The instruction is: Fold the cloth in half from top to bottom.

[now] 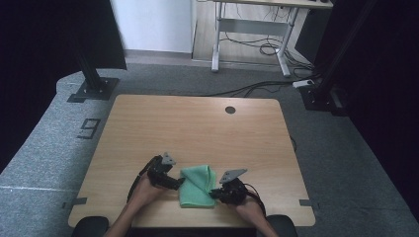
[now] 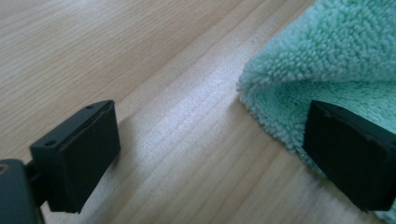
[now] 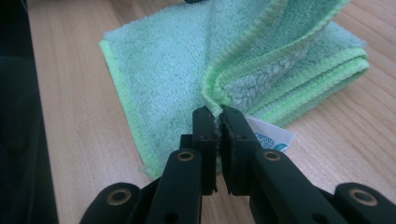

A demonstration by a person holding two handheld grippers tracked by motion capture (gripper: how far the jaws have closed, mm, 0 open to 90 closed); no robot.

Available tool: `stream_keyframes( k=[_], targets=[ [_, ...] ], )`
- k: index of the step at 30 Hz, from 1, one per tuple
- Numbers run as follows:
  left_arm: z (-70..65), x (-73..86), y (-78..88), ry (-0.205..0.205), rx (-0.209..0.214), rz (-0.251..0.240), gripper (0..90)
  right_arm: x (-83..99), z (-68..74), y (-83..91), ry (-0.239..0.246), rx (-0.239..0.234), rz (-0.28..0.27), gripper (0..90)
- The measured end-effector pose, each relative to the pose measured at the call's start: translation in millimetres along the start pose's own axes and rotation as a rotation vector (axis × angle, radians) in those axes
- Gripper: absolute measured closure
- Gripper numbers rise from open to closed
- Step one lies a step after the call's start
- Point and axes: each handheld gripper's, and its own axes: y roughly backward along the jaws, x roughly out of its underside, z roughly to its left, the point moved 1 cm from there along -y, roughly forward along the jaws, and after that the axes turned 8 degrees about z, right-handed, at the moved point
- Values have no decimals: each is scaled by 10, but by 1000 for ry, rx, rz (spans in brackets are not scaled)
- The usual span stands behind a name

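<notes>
A folded green towel (image 1: 197,185) lies near the front edge of the wooden table (image 1: 197,128), between the two grippers. My right gripper (image 3: 218,114) is shut on a corner of the green towel (image 3: 187,60), pinching the folded hem beside its white label (image 3: 273,137). That corner is lifted a little off the layers below. My left gripper (image 2: 210,149) stands open at the towel's left edge, low over the wood. One of its pads (image 2: 348,156) rests over the fluffy green towel (image 2: 327,56) edge; the other pad (image 2: 79,154) is above bare wood. In the high view the left gripper (image 1: 175,183) and right gripper (image 1: 213,193) flank the towel.
A round cable hole (image 1: 230,109) sits at the table's far edge. Beyond the table are black stand bases (image 1: 94,89) on grey carpet and a white desk frame (image 1: 252,34) with cables on the floor. The person's forearms come in from the bottom.
</notes>
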Motion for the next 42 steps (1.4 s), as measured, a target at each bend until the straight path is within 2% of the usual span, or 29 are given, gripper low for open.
stream_keyframes(
  k=[7,13,15,17,18,19,20,21,25,27,31,35,37,42],
  targets=[
    [174,-72,-77,41,-25,-34,13,-98,-107,-41,-4,41,0,844],
    [343,-186,-152,78,-49,-47,13,-244,-330,-99,-27,69,-6,845],
    [384,-217,-165,77,-48,-47,19,-281,-400,-115,-42,63,-9,845],
    [402,-237,-139,56,-30,-43,61,-299,-445,-127,-54,55,-18,845],
    [399,-239,-111,38,-16,-51,144,-299,-459,-129,-57,50,-23,844],
    [388,-240,-83,22,-23,-55,190,-293,-468,-130,-61,42,-28,843],
    [375,-244,-56,8,-35,-54,202,-284,-472,-129,-64,37,-34,843],
    [368,-252,-24,-2,-30,-52,207,-276,-474,-129,-69,36,-39,842],
    [340,-364,122,5,41,-86,236,-271,-484,-129,-76,26,-43,841],
    [328,-464,178,1,60,-92,254,-268,-481,-129,-79,26,-46,840],
    [308,-702,224,-14,71,-79,266,-263,-481,-130,-81,26,-49,838],
    [259,-935,231,-8,86,-84,288,-255,-479,-131,-83,25,-56,836],
    [193,-1075,232,-16,95,-83,301,-249,-478,-130,-82,25,-58,835],
    [34,-1304,208,-48,121,-65,334,-242,-485,-132,-84,22,-64,833]
  ],
)
